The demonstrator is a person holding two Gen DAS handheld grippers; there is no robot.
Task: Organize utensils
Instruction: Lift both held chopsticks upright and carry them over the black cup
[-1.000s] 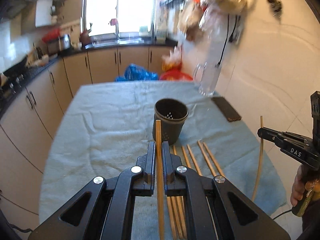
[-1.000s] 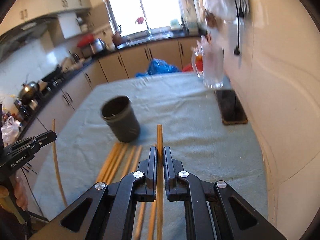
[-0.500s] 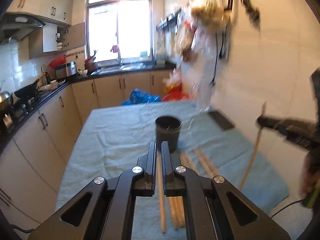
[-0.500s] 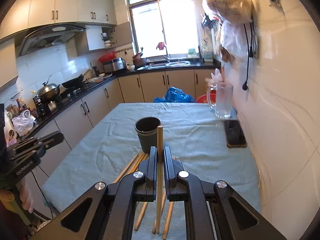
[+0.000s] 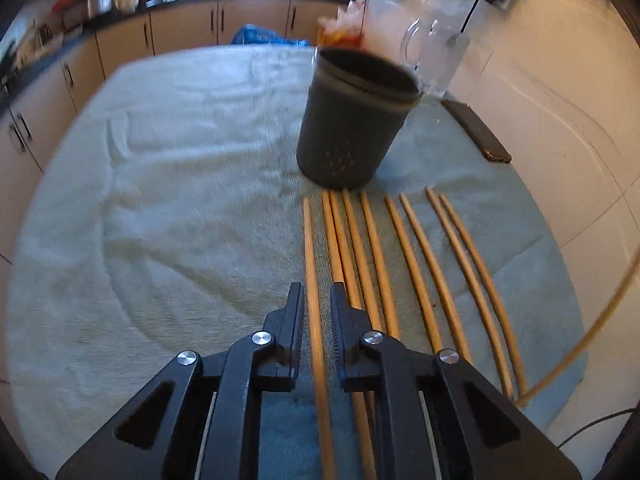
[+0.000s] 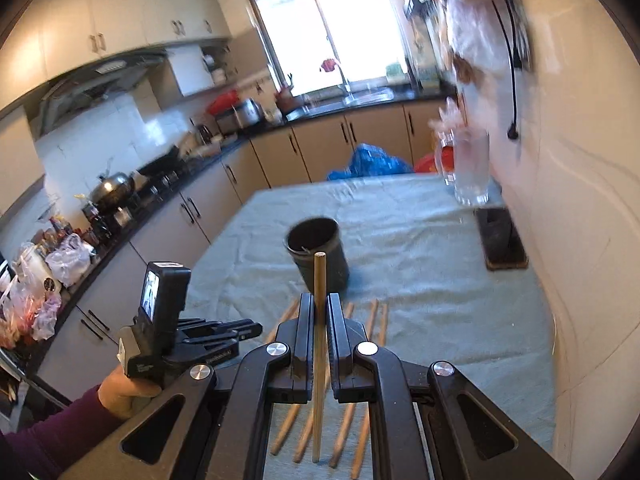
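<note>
Table under a pale blue-green cloth, filling most of the left wrist view. Dark perforated utensil cup, upright, upper centre-right of that view; centre of the right wrist view. Row of wooden chopsticks lying side by side on the cloth, just below the cup. Left gripper, lower centre: jaws narrowly parted, having just been opening, with the leftmost chopstick lying between them on the cloth, pads apparently not pressing it. Right gripper, lower centre of its view: clamped on one upright chopstick. Clear glass mug, upper right. Dark flat phone-like slab, right edge, beside the wall.
</note>
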